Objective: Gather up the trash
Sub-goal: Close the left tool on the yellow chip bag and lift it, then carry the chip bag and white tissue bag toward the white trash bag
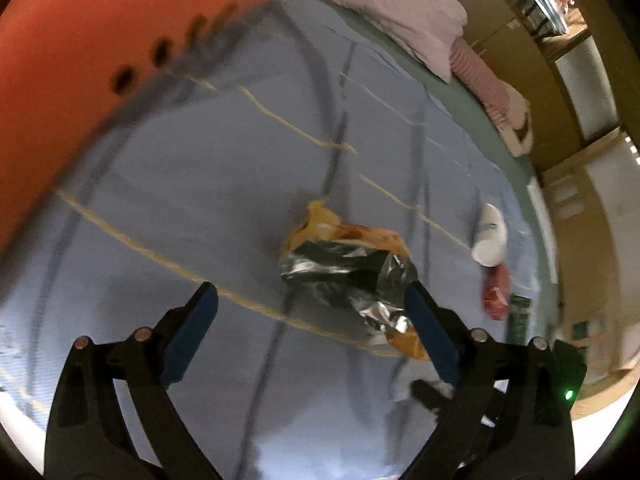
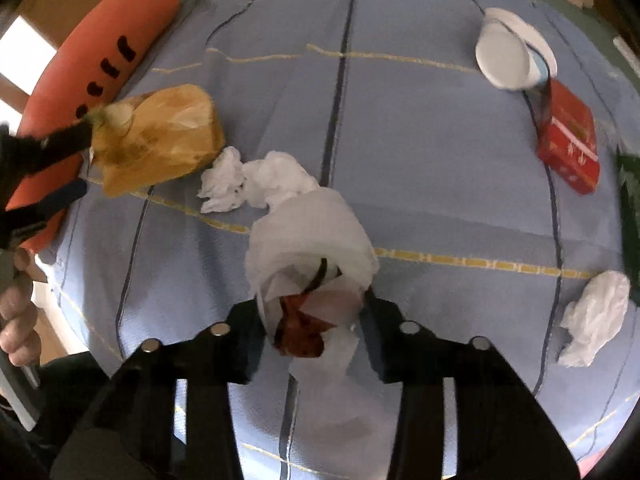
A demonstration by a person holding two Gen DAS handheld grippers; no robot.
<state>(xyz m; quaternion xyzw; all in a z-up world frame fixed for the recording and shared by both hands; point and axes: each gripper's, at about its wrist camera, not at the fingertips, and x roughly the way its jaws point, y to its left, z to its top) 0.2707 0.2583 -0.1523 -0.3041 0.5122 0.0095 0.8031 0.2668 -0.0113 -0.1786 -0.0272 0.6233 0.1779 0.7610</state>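
Observation:
On the blue checked bedspread (image 1: 200, 216) lies a crumpled yellow and silver snack bag (image 1: 344, 276). My left gripper (image 1: 312, 334) hangs over it, open wide. Its right blue pad (image 1: 430, 332) is at the bag's edge and its left pad stands apart. From the right wrist, the same snack bag (image 2: 160, 136) sits at the tips of the left gripper (image 2: 86, 160). My right gripper (image 2: 314, 336) points steeply down, shut on a white plastic bag (image 2: 312, 240) with something red-brown inside. Two crumpled white tissues (image 2: 224, 180) lie just beyond it.
An orange carrot plush (image 2: 92, 68) lies along the left edge of the bed. A white paper cup (image 2: 508, 56), a red box (image 2: 568, 148) and another crumpled tissue (image 2: 596, 320) lie at the right. A pink pillow (image 1: 392, 4) is at the far end. A hand (image 2: 16, 320) grips the left handle.

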